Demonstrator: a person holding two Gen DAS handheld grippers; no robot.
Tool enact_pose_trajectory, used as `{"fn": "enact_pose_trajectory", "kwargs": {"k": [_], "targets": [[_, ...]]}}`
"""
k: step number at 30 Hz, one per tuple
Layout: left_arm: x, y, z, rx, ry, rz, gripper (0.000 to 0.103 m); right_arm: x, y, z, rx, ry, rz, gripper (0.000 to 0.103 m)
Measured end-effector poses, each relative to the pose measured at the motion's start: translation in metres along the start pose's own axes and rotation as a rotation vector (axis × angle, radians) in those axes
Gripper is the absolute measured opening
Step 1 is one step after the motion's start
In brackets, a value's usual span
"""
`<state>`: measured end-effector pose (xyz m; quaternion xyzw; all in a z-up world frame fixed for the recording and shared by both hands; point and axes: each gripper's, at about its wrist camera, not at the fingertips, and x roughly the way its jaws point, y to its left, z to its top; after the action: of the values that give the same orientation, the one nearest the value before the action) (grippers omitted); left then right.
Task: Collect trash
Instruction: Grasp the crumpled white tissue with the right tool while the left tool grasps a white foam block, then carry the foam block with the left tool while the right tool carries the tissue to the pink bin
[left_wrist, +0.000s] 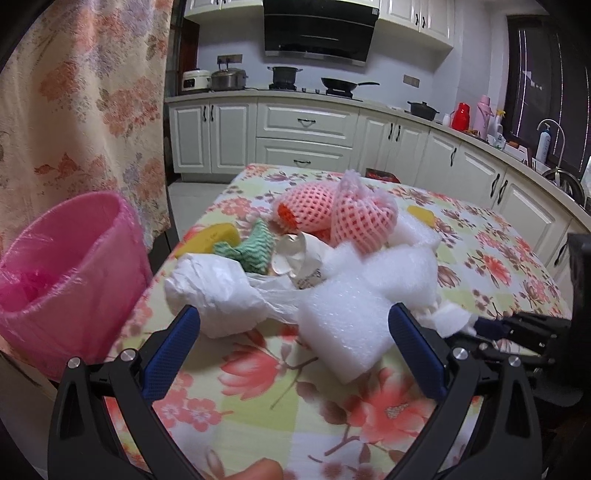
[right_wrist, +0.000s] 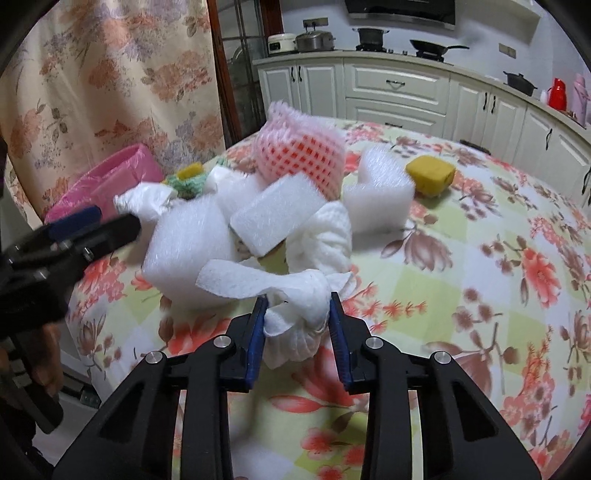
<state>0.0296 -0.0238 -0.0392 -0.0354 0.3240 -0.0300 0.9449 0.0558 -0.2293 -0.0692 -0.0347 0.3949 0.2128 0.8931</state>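
Note:
A heap of trash lies on the flowered tablecloth: a white plastic bag, white foam pieces, pink foam fruit nets, a green-white rag, yellow sponges and crumpled paper. My left gripper is open, its fingers either side of the bag and a foam block. My right gripper is shut on a white paper towel at the near edge of the heap. A pink lined bin stands left of the table, also in the right wrist view.
A floral curtain hangs behind the bin. White kitchen cabinets with pots and a stove run along the back and right. A lone yellow sponge lies on the table's far side. The left gripper's body shows at the left.

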Motion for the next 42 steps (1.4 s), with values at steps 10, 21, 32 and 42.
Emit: {"fn": "enact_pose_trajectory", "kwargs": {"k": [10,21,32,42], "targets": [[0.022,-0.025,-0.001,-0.007,0.075,-0.049,0.098,-0.027,-0.021,0.010,0.037,-0.076,-0.041,0.032],[0.040,-0.038,-0.002,-0.012,0.169,-0.094,0.063,-0.039,-0.038,0.015,0.069,-0.112,-0.071,0.032],[0.011,-0.025,0.009,-0.034,0.118,-0.138,0.061,-0.051,-0.029,0.026,0.059,-0.144,-0.083,0.032],[-0.037,0.007,0.042,-0.058,-0.009,-0.103,0.061,-0.057,-0.004,0.054,0.014,-0.182,-0.065,0.032]]}}
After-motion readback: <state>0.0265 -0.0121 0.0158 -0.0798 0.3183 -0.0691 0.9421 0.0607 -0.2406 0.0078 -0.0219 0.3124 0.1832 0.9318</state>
